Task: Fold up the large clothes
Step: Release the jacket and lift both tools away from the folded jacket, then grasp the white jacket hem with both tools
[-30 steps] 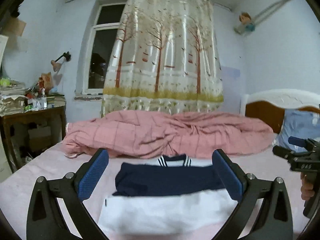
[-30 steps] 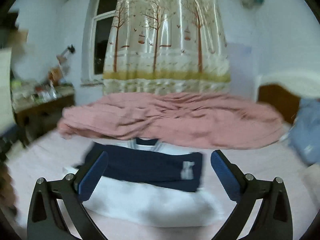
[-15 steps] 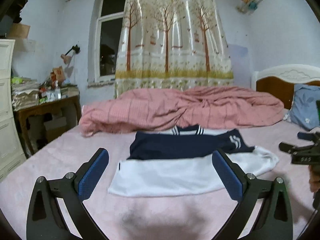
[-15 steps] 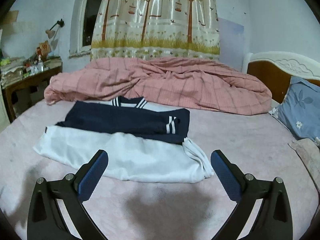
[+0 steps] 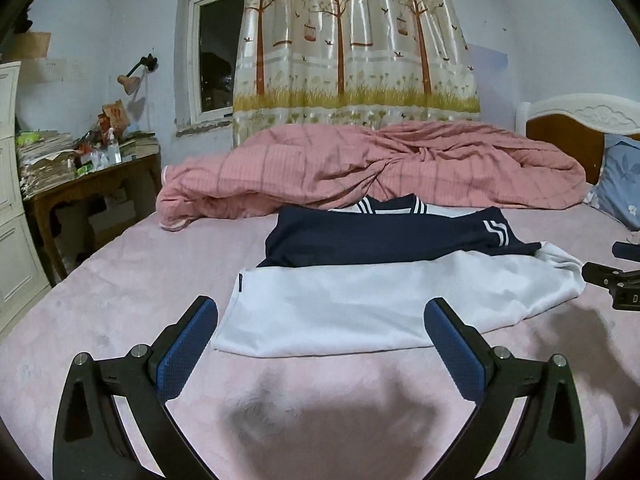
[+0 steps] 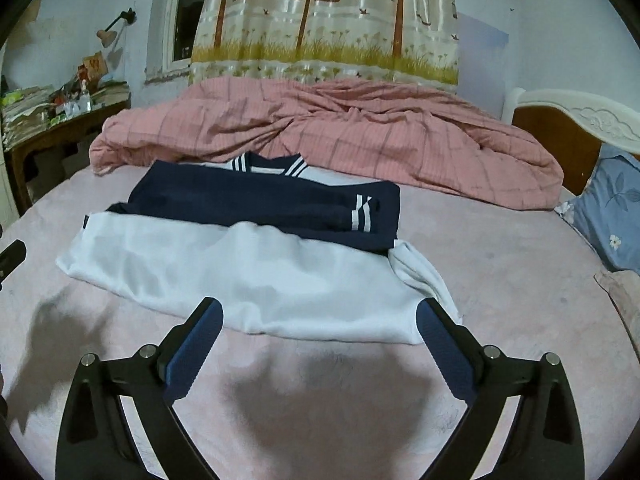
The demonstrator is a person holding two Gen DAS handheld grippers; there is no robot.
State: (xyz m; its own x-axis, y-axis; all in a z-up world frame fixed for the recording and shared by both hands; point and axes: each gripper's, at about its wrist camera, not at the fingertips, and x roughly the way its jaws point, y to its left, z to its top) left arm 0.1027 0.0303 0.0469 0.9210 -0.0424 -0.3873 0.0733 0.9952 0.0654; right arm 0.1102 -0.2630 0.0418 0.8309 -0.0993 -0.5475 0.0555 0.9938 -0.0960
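In the left wrist view, the left gripper (image 5: 320, 314) is held spread wide with nothing between its blue pads (image 5: 188, 342). It is poised above the pink bed sheet (image 5: 120, 280), just short of the near hem of the garment (image 5: 392, 300). The garment, white below and navy above, is laid flat on the sheet, with both navy sleeves folded across the chest and the striped collar (image 5: 390, 206) turned away from the camera. Just behind the collar, a rumpled pink quilt (image 5: 360, 168) is heaped across the bed. To the garment's right, part of the right gripper (image 5: 616, 280) is seen at the picture's edge, too little of it to tell its state there. Farther right of the garment, a blue pillow (image 5: 620, 180) is propped by the headboard (image 5: 576, 120). Left of the garment, beyond the bed's edge, a cluttered wooden table (image 5: 92, 184) is seen.

In the right wrist view, the right gripper (image 6: 318, 314) is likewise held released and empty, its fingers framing the near right corner of the garment (image 6: 240, 276). The garment's right edge is bunched into loose folds. A striped sleeve cuff (image 6: 362, 212) is laid over the navy part. The quilt (image 6: 340, 132) is piled just behind the garment, and the pillow (image 6: 616, 208) is well to its right. A tree-printed curtain (image 6: 328, 20) is hung behind the quilt.
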